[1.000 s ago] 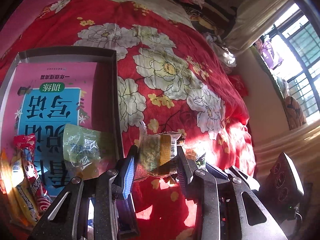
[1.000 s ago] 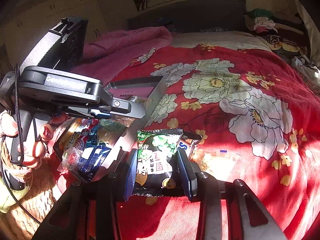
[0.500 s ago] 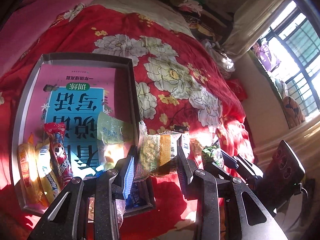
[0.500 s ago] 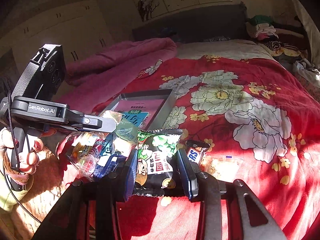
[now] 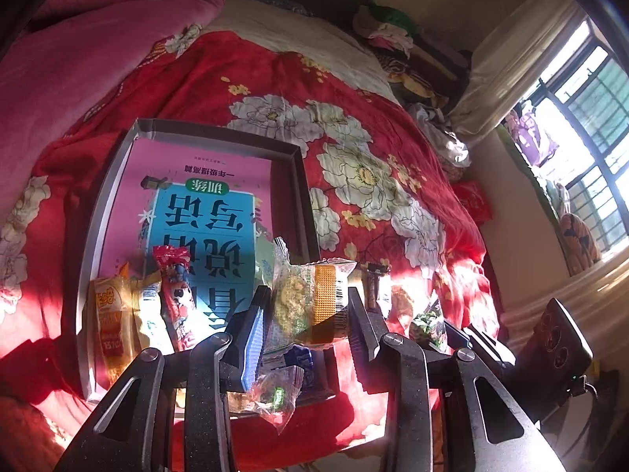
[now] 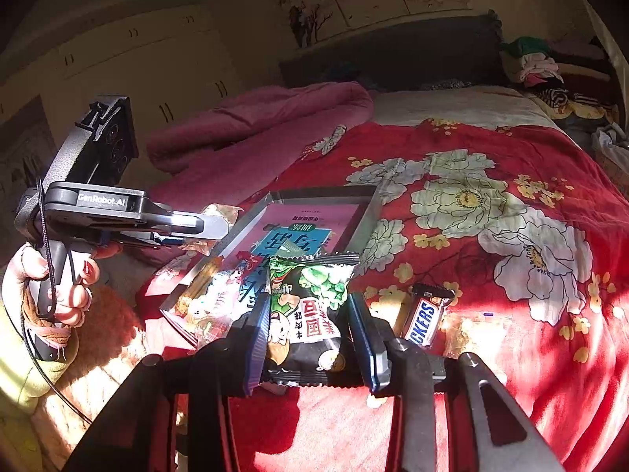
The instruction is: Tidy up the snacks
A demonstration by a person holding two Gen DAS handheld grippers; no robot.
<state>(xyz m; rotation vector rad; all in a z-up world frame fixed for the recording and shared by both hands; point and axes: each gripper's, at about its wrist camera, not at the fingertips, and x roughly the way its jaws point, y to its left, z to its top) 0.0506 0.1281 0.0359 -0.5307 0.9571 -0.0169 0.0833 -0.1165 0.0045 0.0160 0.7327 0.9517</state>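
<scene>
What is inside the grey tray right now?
The tray holds a pink-and-blue book lying flat, with snack packets piled at its near end. The book covers most of the tray floor, so anything beneath it cannot be seen.

black tool [image 6: 310, 326], blue pads, yellow-green sleeve [image 6: 19, 373]

A clear packet of yellow-green snack [image 5: 310, 299] hangs over the near corner of the grey tray [image 5: 98, 212]. A black pea packet [image 6: 310, 310] is lifted above the bed. A Snickers bar [image 6: 424, 318] lies on the red quilt [image 6: 491, 196], just beside.
</scene>
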